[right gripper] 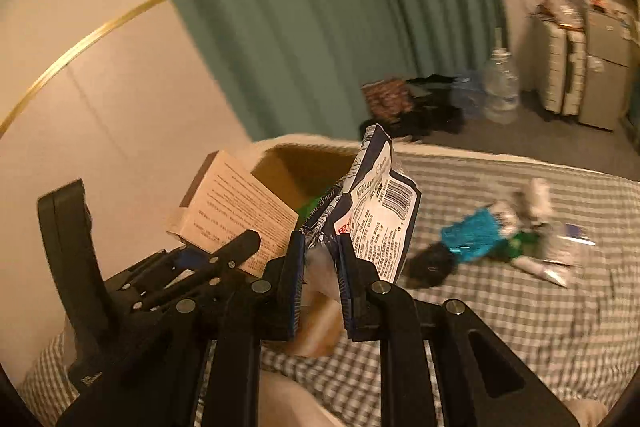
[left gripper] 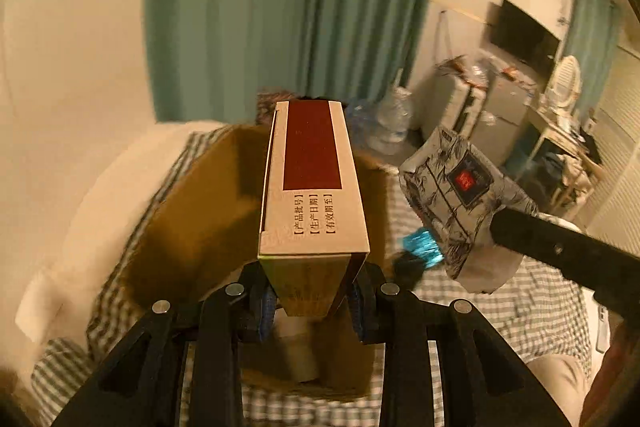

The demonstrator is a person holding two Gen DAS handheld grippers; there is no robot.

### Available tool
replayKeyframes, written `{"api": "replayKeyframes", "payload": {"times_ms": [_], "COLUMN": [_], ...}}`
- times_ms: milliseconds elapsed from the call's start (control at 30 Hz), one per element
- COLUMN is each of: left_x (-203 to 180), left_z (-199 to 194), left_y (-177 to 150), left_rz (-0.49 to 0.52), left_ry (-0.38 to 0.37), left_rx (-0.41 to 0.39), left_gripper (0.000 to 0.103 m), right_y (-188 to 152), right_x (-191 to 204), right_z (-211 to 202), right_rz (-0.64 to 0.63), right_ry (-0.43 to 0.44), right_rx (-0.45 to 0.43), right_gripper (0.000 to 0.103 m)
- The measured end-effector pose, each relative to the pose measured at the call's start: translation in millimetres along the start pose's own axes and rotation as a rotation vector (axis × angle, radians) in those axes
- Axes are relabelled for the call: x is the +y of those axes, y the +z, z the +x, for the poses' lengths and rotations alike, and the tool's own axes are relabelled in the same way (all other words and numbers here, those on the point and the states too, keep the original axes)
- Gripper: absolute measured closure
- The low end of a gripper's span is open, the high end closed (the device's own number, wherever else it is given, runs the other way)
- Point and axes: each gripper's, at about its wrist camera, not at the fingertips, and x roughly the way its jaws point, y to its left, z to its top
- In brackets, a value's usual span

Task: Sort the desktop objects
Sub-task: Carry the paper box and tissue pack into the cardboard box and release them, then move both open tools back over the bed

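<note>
Left claw (left gripper: 312,291) clamped on carton (left gripper: 312,183) at frame centre, right claw (right gripper: 322,263) pinching tissue pack (right gripper: 376,203): likely slipping or colliding above cardboard box (right gripper: 288,167) on bed (right gripper: 520,307)

Count by kind, as sighted.

Grippers: two. The left gripper (left gripper: 316,291) appears at the bottom centre of its own view; the right gripper (right gripper: 322,267) at the bottom centre of its own.

Printed cartons: one, a tan and dark red box (left gripper: 312,183), centre of the left view.

Tissue packs: one, a black-and-white tissue pack (right gripper: 372,203), centre of the right view.

Open cardboard boxes: one, a brown cardboard box (right gripper: 280,167), left of centre in the right view.

Water jugs on the floor: two, a clear one (right gripper: 500,87) and a blue one (right gripper: 466,93), upper right.

Loose items on the checked bed (right gripper: 520,307), right of frame: one blue packet (right gripper: 472,235), one black item (right gripper: 430,267); the remainder of the cluster is too blurred to count.
</note>
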Motion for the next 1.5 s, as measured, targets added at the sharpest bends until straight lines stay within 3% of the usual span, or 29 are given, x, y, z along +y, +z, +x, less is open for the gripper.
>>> {"api": "replayKeyframes", "payload": {"times_ms": [133,367,433,500,533,567,633,900,1033,1267,1500], "left_x": [35,50,51,50,49,48,44,17,-21,-95,-159], "left_z": [22,54,57,56,55,53,50,44,31,25,52], "left_y": [-11,-26,-28,-27,-27,-27,-27,-27,-30,-39,-62], "left_rz": [-0.045,-0.078,-0.086,-0.087,-0.087,-0.087,-0.081,-0.069,-0.024,0.033,0.108], "left_ry": [0.034,0.056,0.049,0.062,0.070,0.082,0.092,0.101,0.083,0.008,-0.020], "left_rx": [0.058,0.143,0.150,0.143,0.137,0.127,0.126,0.137,0.106,0.046,0.065], "left_gripper": [0.073,0.070,0.054,0.027,0.023,0.017,0.012,0.011,0.002,0.000,0.000], "right_y": [-1,-1,4,11,13,15,18,13,9,-16,-54], "right_x": [23,27,24,18,15,10,5,-29,-56,-115,-188], "right_z": [38,92,100,104,103,102,98,61,25,-43,-68], "right_rz": [-0.036,-0.043,-0.032,0.008,0.033,0.065,0.095,0.156,0.174,0.206,0.278], "right_ry": [0.026,0.034,0.034,0.051,0.060,0.069,0.078,-0.010,-0.093,-0.239,-0.368], "right_rx": [0.058,0.118,0.117,0.113,0.108,0.091,0.068,0.016,-0.041,-0.124,-0.103], "right_gripper": [0.087,0.085,0.084,0.058,0.036,0.034,0.034,0.034,0.034,0.034,0.031]}}
